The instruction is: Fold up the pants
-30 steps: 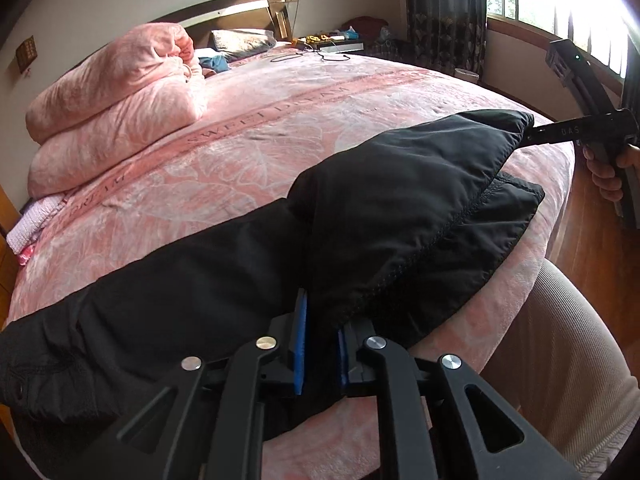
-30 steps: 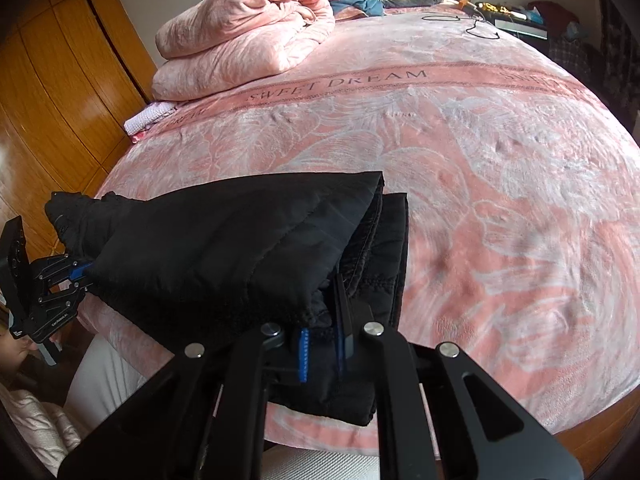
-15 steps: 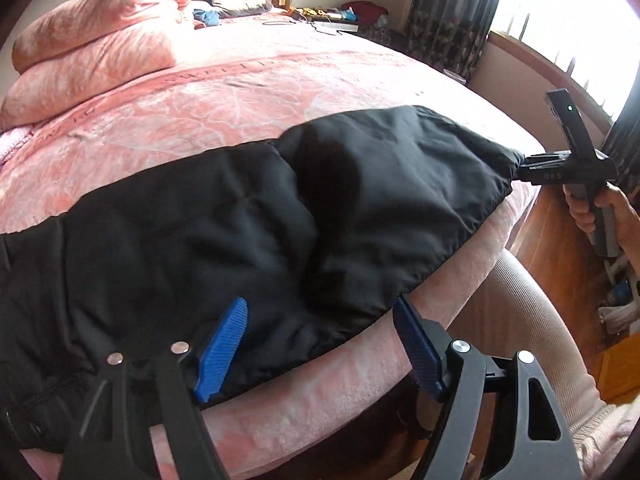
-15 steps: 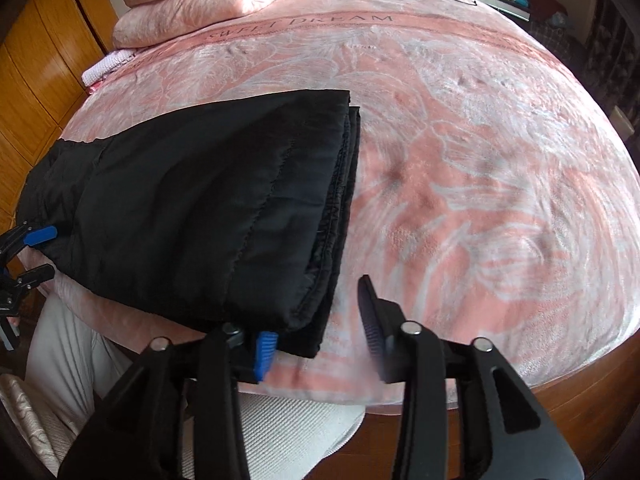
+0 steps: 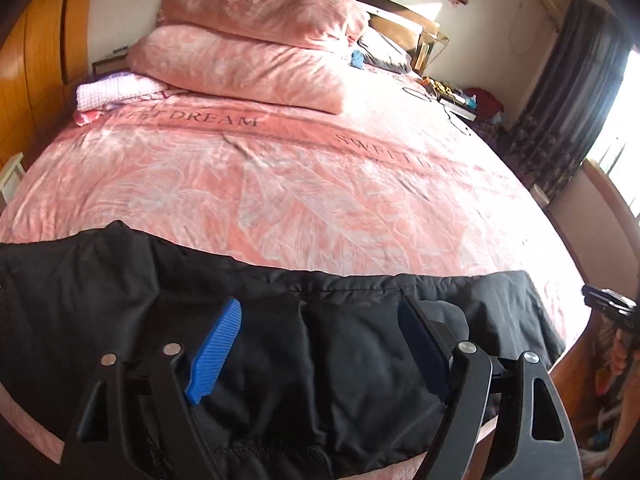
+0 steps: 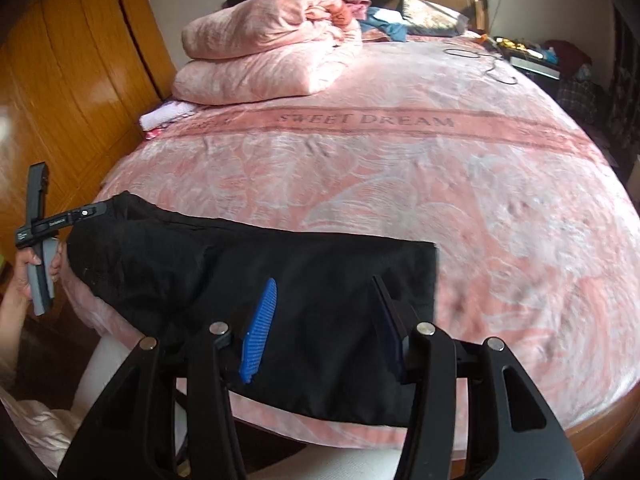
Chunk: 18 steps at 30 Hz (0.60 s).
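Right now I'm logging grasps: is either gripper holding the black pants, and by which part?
Nothing is held. The left gripper, jaws opening, and the right gripper both hover open above the black pants, pads clear of the fabric.

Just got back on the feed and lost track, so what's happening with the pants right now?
A person is folding black pants at the near edge of a pink bed, with a handheld gripper in each hand. The pants lie folded flat on the cover. The left gripper hangs over them with its jaws opening and nothing clamped. The right gripper is open above the folded end, gripping nothing.
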Each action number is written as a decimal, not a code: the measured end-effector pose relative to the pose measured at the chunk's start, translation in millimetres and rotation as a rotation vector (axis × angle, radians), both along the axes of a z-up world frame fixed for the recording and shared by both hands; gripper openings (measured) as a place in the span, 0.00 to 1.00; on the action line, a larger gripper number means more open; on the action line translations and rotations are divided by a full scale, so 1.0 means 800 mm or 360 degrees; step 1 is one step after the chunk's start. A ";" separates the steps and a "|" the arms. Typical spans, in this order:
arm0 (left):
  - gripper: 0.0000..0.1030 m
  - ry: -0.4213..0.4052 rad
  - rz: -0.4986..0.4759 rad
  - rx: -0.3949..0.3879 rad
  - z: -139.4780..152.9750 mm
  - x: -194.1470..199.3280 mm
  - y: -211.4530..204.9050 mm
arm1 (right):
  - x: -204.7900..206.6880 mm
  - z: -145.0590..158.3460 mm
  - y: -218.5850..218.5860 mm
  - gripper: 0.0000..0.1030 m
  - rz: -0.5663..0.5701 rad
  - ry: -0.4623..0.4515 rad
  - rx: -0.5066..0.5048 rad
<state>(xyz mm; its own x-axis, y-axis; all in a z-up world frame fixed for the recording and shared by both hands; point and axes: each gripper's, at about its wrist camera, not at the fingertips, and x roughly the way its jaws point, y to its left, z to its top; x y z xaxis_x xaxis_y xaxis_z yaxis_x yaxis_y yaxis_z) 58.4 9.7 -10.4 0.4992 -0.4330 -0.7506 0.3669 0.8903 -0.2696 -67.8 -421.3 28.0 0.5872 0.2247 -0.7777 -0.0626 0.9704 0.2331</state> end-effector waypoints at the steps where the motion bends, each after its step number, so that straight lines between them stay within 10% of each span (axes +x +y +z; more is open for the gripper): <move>1: 0.79 0.0013 0.0021 -0.0007 -0.001 0.002 0.009 | 0.024 -0.001 0.022 0.47 0.0099 0.0010 0.0073; 14: 0.79 0.0169 -0.0100 0.0071 -0.047 0.033 0.018 | 0.191 -0.103 0.224 0.66 0.0909 0.0350 -0.0213; 18: 0.79 0.0190 -0.0079 0.0008 -0.048 0.051 0.012 | 0.202 -0.131 0.238 0.17 0.0979 0.0496 -0.0277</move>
<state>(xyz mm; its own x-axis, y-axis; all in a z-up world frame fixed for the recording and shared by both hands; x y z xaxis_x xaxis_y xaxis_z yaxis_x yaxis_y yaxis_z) 98.9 19.4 -48.7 0.3842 -0.4509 -0.8056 0.3762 0.8734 -0.3094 93.6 -230.6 -76.8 0.1382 0.3009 -0.9436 -0.5666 0.8054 0.1739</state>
